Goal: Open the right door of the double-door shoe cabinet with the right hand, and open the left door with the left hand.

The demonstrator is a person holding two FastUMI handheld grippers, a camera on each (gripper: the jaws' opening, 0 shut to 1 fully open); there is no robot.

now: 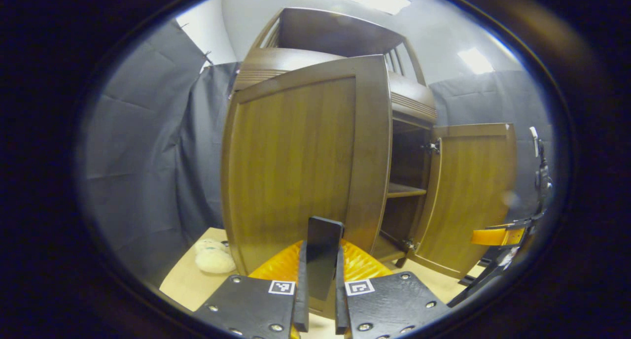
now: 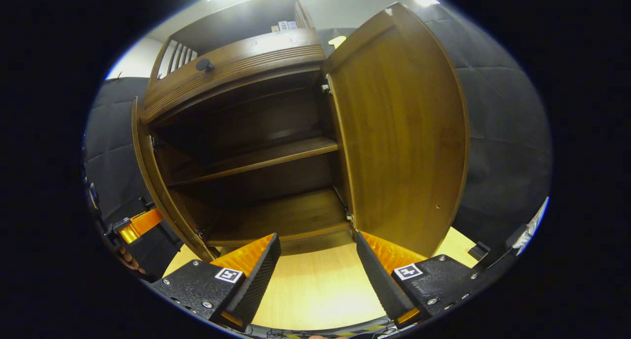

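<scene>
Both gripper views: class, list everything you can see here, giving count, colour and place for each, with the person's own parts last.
Shoe cabinet: one, brown wood, standing on the table.
Left door: one, brown, swung open.
Right door: one, brown, wide open.
Door handle: one, black, between the left gripper's fingers.
Inner shelf: one, brown, mid-height.
Drawer knob: one, black, above the doors.
Table: one, light wood.
Soft toy: one, cream, left of cabinet.
Left gripper: shut on handle.
Right gripper: open, before the cabinet.

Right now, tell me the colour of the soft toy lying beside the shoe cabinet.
Cream white; the soft toy shows best in the left gripper view.
</scene>
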